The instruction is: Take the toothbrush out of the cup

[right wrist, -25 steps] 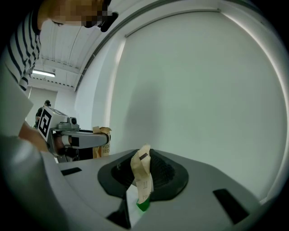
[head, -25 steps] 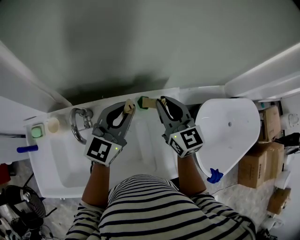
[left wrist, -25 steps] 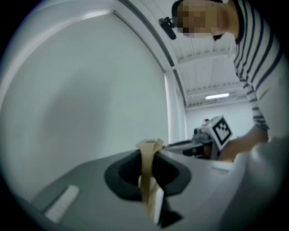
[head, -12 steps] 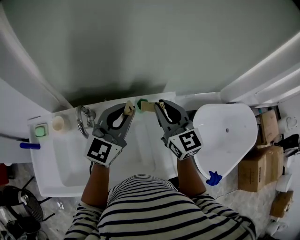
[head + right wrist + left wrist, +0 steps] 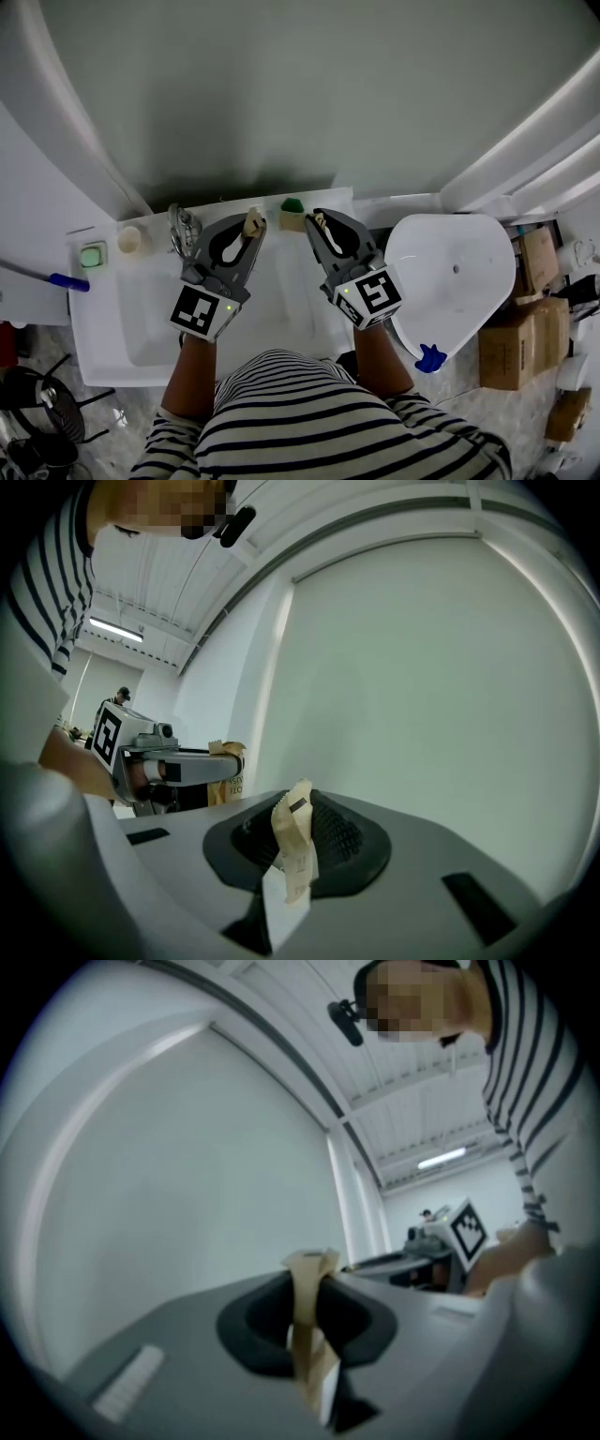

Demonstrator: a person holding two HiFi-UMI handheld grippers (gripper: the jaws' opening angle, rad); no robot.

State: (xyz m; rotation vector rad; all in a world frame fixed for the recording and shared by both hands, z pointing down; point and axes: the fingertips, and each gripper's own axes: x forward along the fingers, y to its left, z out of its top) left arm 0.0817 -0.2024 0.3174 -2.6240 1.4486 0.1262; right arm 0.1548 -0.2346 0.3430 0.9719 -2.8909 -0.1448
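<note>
Toothbrush (image 5: 68,281), blue, lies flat beside the sink's (image 5: 98,337) left edge, long axis left-right, head end unclear, outside the tan cup (image 5: 128,239). My left gripper (image 5: 251,223) and right gripper (image 5: 318,223) are closed, empty.

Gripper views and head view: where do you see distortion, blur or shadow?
Left gripper view: fisheye bending, black corners, left gripper soft. Right gripper view: same bending, right gripper sharper. Head view: dark shadow on the wall above the sink.
</note>
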